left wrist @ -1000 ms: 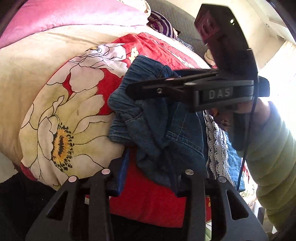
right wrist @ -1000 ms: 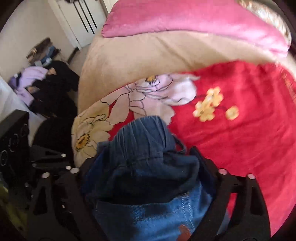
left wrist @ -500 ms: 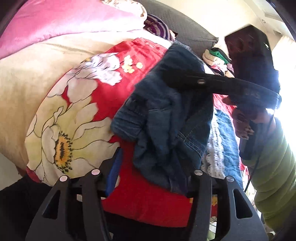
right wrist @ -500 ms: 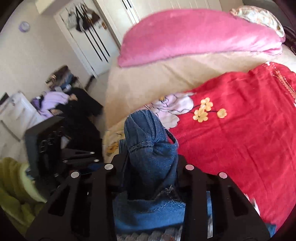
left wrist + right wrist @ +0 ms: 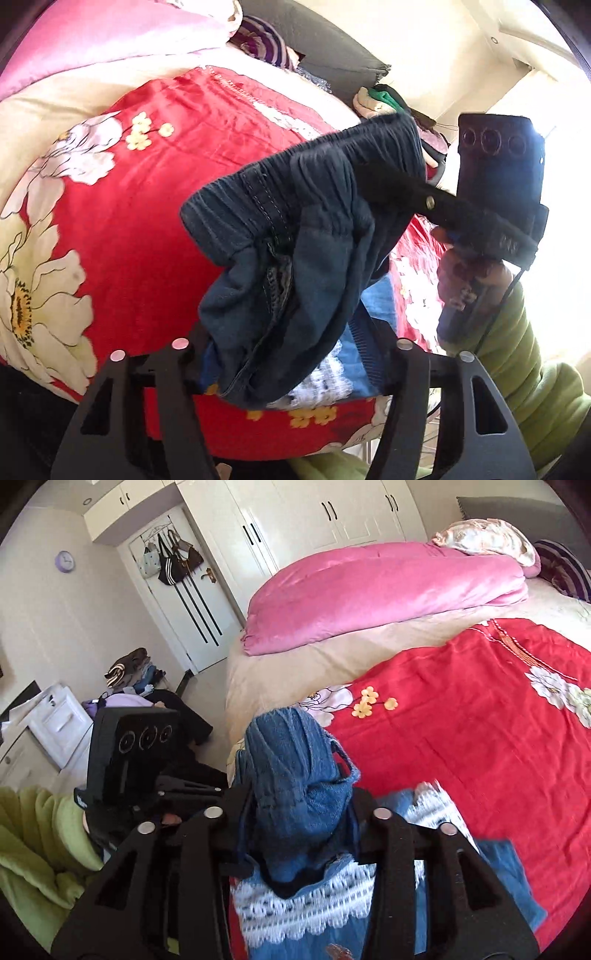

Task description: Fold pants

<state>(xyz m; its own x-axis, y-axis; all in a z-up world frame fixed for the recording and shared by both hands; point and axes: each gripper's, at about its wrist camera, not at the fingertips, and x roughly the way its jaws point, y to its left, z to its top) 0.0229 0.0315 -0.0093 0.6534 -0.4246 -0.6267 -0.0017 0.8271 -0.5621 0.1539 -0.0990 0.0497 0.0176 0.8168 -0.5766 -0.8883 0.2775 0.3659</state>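
Pants of dark blue denim (image 5: 295, 236) with a gathered elastic waistband hang in the air above the wide bed with the red flowered blanket (image 5: 147, 206), held up between the two tools. At the far side of the bed lies a thick pink quilt (image 5: 384, 590), and behind it stand white wardrobe doors (image 5: 332, 513).

In the left wrist view, the person's right arm in a light green sleeve (image 5: 532, 362) comes in from the right side, and the right hand (image 5: 469, 280) holds the handle of the black right gripper (image 5: 384, 181). This tool points to the left and a little upward. Its fingers are pressed together on the waistband, near the upper right end of it.

The black left gripper (image 5: 288, 354) is seen from behind at the bottom of the same view. Its two fingers stand on both sides of a hanging fold of the denim, and the fabric fills the space between them, so it grips the pants there.

In the right wrist view, a bunch of the blue denim (image 5: 295, 775) rises between the right tool's fingers. Below it a white lace trim (image 5: 295, 904) on lighter blue fabric lies across the blanket. The left tool (image 5: 192, 786) is at the left, pointing toward the bunch, with the green left sleeve (image 5: 37, 849) under it.
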